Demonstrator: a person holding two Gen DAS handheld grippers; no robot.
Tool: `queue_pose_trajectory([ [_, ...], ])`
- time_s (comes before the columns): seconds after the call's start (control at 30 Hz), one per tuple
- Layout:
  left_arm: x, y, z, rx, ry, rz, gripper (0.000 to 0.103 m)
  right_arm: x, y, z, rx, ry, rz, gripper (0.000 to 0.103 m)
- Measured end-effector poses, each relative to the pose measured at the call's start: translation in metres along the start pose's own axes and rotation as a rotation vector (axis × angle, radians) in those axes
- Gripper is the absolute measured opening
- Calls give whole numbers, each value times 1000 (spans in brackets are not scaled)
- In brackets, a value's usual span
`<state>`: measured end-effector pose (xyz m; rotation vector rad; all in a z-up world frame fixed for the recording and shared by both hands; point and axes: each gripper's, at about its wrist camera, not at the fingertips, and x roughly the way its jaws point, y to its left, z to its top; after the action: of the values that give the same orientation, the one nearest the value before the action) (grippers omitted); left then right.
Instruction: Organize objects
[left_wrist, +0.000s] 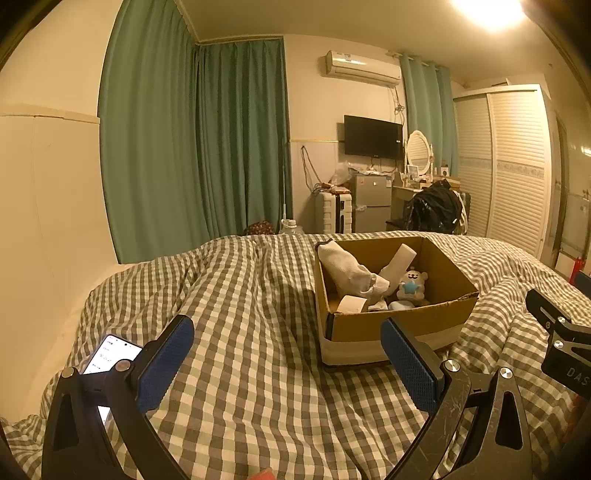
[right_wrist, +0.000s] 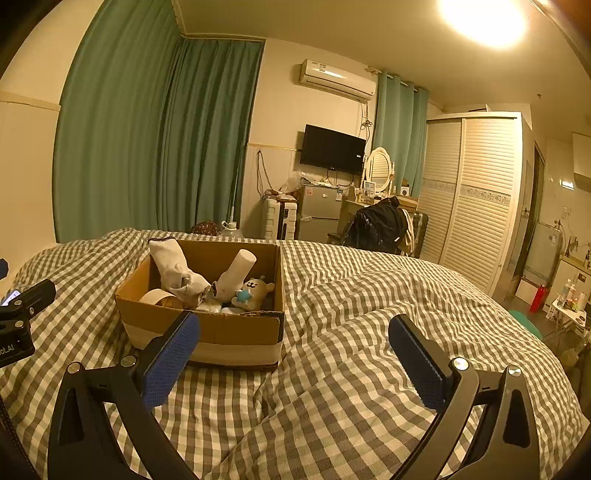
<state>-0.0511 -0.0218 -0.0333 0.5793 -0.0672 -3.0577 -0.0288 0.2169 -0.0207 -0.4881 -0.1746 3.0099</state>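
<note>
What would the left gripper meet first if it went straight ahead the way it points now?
Probably the checked duvet. The left gripper, jaws open and empty, points over the bed just left of the cardboard box. The box's near left corner sits close to that line, so depth leaves some doubt.

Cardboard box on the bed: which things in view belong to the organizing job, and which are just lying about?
Job: cardboard box, white sock, plush bear, tape roll, white cylinder.

Lying about: phone, checked duvet, black jacket, TV.
</note>
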Motion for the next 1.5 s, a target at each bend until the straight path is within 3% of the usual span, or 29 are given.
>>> queue_pose_trajectory([
  [1.5, 1, -1, -3, 9, 10, 2, 103, 1, 3, -1, -18, 10, -4, 102],
])
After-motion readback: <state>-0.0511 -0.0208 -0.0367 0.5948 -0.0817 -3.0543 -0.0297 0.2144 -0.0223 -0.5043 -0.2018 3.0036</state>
